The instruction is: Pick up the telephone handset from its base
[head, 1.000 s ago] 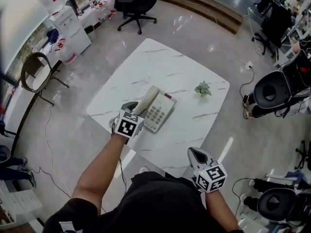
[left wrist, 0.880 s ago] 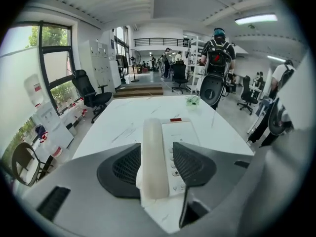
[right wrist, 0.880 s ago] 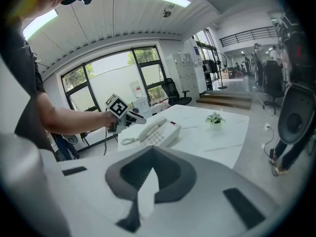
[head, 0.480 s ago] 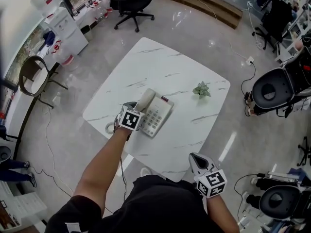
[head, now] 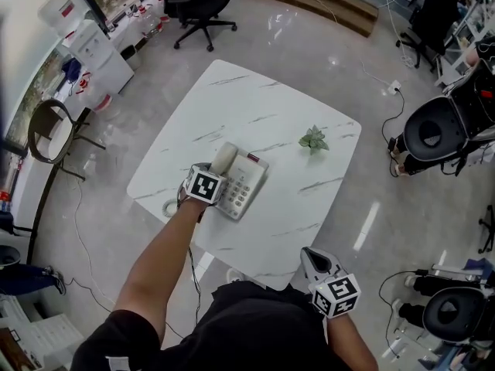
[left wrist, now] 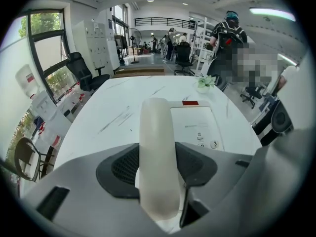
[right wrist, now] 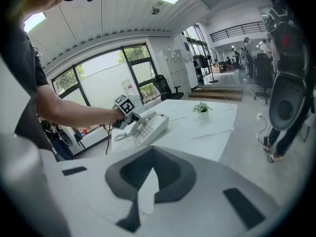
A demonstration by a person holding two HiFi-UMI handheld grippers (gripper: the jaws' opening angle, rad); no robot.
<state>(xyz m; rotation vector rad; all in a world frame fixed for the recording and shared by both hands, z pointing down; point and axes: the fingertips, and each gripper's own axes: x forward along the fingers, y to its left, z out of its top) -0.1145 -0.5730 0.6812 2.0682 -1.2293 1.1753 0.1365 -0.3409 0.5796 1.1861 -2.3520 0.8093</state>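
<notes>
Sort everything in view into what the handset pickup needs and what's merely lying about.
Needed:
- handset, resting on its base
- left gripper, jaws just opened, straddling the handset without squeezing it

Lying about:
- small plant on the table
- right gripper, shut, holding nothing
- office chair
- metal chair

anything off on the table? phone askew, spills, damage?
Nothing stands out. The handset lies straight in its base, the plant stands upright, and the table shows no spills or damage.
</notes>
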